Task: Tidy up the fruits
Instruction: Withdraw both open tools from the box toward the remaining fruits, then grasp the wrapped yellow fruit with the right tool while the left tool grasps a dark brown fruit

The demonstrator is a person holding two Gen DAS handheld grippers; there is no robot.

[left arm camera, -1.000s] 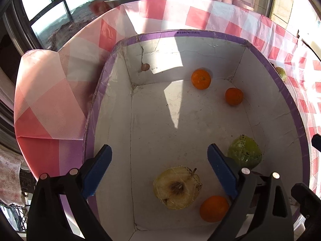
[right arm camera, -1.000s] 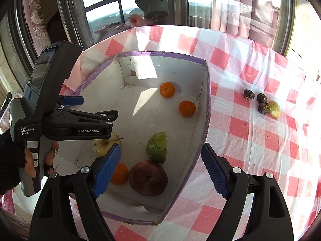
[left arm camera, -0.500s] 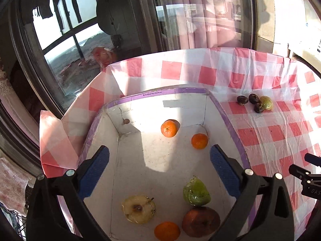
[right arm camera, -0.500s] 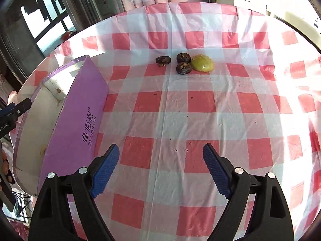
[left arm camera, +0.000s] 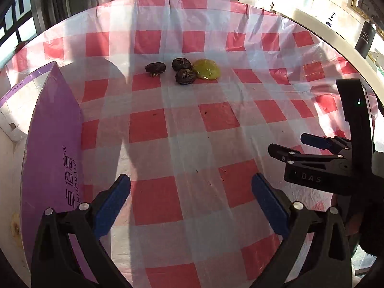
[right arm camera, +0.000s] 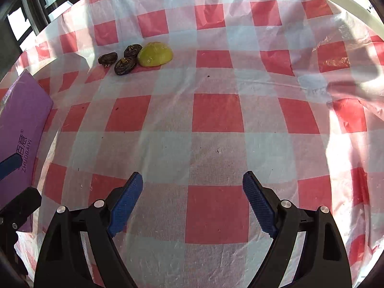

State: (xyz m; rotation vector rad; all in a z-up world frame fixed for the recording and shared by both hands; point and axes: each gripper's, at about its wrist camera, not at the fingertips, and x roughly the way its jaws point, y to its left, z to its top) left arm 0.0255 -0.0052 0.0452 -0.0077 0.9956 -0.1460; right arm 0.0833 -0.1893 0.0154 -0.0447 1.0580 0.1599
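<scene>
Three dark wrinkled fruits (right arm camera: 122, 58) and a yellow-green fruit (right arm camera: 155, 54) lie clustered and touching at the far side of the red-and-white checked tablecloth (right arm camera: 216, 117), well apart from the purple-sided box (left arm camera: 55, 158) at the left edge. The left gripper (left arm camera: 190, 200) has just been opening and stands released, nothing between its jaws. The right gripper (right arm camera: 192, 198) hangs over bare cloth, jaws apart and empty.

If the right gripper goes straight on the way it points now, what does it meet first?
Probably only the checkered tablecloth. The right gripper is open and empty, tilted down at bare cloth. The yellow-green fruit and dark fruits lie farther off, to the left.
</scene>
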